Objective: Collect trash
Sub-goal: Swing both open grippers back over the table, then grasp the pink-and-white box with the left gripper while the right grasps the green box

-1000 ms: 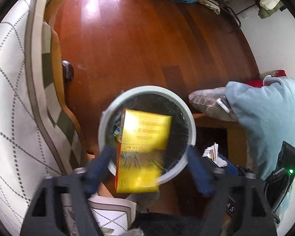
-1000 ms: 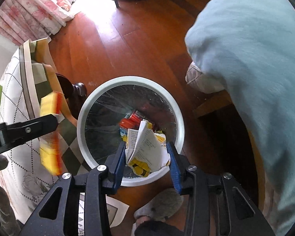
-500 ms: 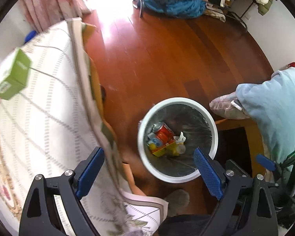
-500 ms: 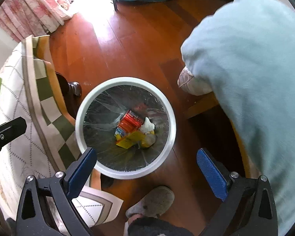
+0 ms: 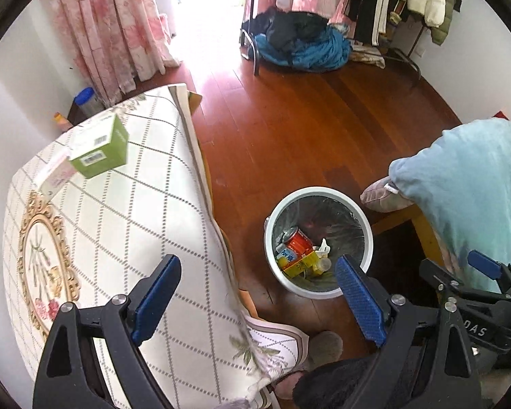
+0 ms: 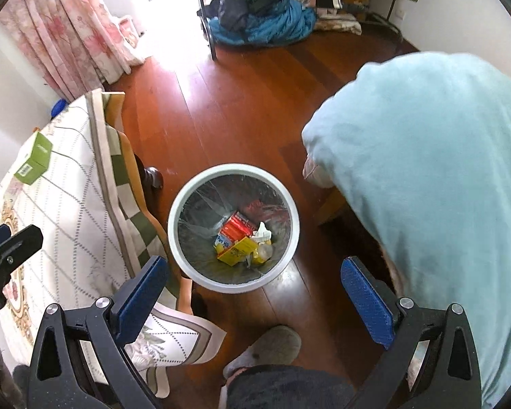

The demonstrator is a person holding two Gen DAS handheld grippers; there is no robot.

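Polished red-brown floorboards fill the room under both cameras, with a patterned tablecloth (image 5: 119, 225) draped over a table on the left side. Nearest the lenses, the left gripper (image 5: 255, 293) has its blue-padded fingers spread wide with nothing between them, tilted down over the table's edge; the right gripper (image 6: 255, 293) is likewise wide apart and empty, held just above and in front of the white bin (image 6: 233, 288), pointing down at the floor. A grey slipper (image 6: 265, 346) shows just below it. Inside the bin, which stands on the floor between the table and a pale blue cushion (image 6: 426, 170), lie a red can (image 6: 236, 230), a yellow carton (image 6: 238, 250) and some crumpled white paper (image 6: 262, 233). Farther off on the table sits a green box (image 5: 100, 151), with a flat pink-and-white packet (image 5: 56, 175) touching it; these look like the trash left to collect. The box is probably light, thin cardboard that would dent under a hard squeeze, so it seems best gripped gently across its two broad opposite faces. Beyond, pink curtains (image 5: 119, 27) and a heap of blue clothing (image 5: 303, 44) line the far wall.
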